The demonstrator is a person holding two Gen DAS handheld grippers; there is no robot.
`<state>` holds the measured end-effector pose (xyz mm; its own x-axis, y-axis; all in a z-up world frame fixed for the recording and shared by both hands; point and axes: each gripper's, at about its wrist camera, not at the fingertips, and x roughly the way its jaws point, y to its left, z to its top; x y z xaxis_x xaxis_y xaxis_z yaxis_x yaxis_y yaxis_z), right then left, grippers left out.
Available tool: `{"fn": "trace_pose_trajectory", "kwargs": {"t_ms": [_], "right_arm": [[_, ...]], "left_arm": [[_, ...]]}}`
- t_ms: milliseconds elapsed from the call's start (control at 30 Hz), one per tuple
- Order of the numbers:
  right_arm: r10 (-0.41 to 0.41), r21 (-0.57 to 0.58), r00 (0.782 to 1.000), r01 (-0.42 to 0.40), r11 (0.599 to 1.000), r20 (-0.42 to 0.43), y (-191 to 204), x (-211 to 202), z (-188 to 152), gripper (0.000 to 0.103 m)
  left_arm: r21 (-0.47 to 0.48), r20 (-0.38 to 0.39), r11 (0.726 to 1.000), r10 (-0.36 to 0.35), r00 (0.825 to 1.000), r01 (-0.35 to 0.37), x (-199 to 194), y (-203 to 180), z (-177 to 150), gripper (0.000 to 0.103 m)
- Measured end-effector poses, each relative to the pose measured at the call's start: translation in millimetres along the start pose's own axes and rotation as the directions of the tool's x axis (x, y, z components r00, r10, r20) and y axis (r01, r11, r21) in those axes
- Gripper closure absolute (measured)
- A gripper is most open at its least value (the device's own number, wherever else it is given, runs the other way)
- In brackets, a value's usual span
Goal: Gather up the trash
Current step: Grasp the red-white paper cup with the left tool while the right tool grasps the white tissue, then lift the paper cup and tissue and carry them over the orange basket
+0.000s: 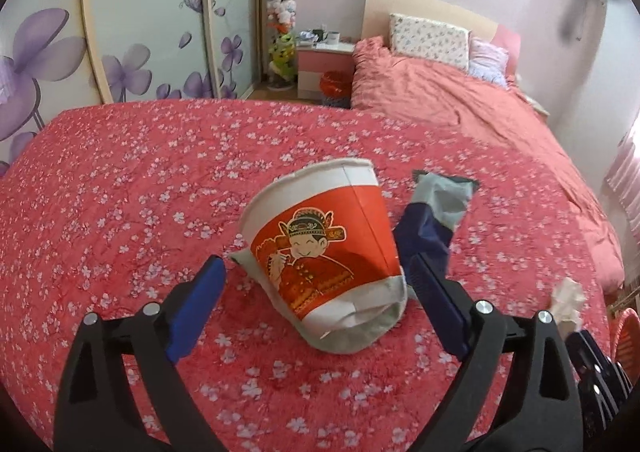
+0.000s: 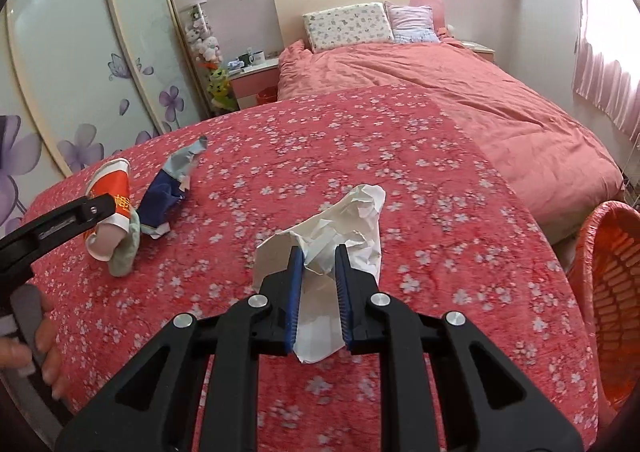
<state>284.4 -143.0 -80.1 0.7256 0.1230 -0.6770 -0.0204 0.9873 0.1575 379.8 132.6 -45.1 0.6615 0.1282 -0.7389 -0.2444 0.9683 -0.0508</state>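
A crushed red and white paper cup (image 1: 324, 244) with a cartoon figure lies on the red flowered bedspread (image 1: 120, 180), on a grey-green scrap. My left gripper (image 1: 316, 272) is open with its jaws on either side of the cup's lower part. A blue and grey wrapper (image 1: 432, 212) lies just right of the cup. The cup (image 2: 114, 196) and wrapper (image 2: 168, 192) also show at the left in the right wrist view. My right gripper (image 2: 318, 252) is shut on a crumpled white paper (image 2: 352, 220) above the bedspread.
An orange mesh basket (image 2: 608, 284) stands off the bed's right edge. Beyond lie a pink duvet (image 1: 460, 104), pillows and a headboard. A bedside table (image 1: 324, 60) and a small red bin (image 1: 334, 86) stand by the flowered wardrobe doors (image 1: 120, 32).
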Motion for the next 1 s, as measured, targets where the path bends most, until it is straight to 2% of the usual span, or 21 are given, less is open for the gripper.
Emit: {"fn": "trace_pose_trajectory", "kwargs": {"t_ms": [167,233,333,500,1000], "right_arm": [[0.003,-0.016,1.000,-0.003,1.000,0.006,-1.9,-0.1,-3.0,0.086],[0.004,-0.023,1.000,-0.004,1.000,0.008,-2.5,-0.3,-3.4,0.086],[0.008,-0.023,1.000,-0.008,1.000,0.009,-3.5,-0.3,-5.1,0.086],[0.016,-0.022,1.000,-0.015,1.000,0.010,-5.0,-1.9,-6.9,0.086],[0.065,0.022,0.996,-0.067,0.998,0.068,-20.0,-38.1,-8.2,0.086]], "left_arm": [[-0.032,-0.046,0.999,0.005,0.999,-0.006,19.8,7.3,0.7,0.012],[-0.049,-0.055,0.999,-0.004,0.998,0.001,24.3,9.7,1.0,0.017],[-0.065,-0.061,0.998,-0.019,0.998,0.015,29.0,12.7,-0.2,0.024],[-0.056,-0.040,0.998,-0.035,0.999,0.033,26.4,14.2,-1.9,0.026],[0.029,0.093,0.997,-0.068,0.993,0.065,-45.1,18.6,-10.8,0.026]]}}
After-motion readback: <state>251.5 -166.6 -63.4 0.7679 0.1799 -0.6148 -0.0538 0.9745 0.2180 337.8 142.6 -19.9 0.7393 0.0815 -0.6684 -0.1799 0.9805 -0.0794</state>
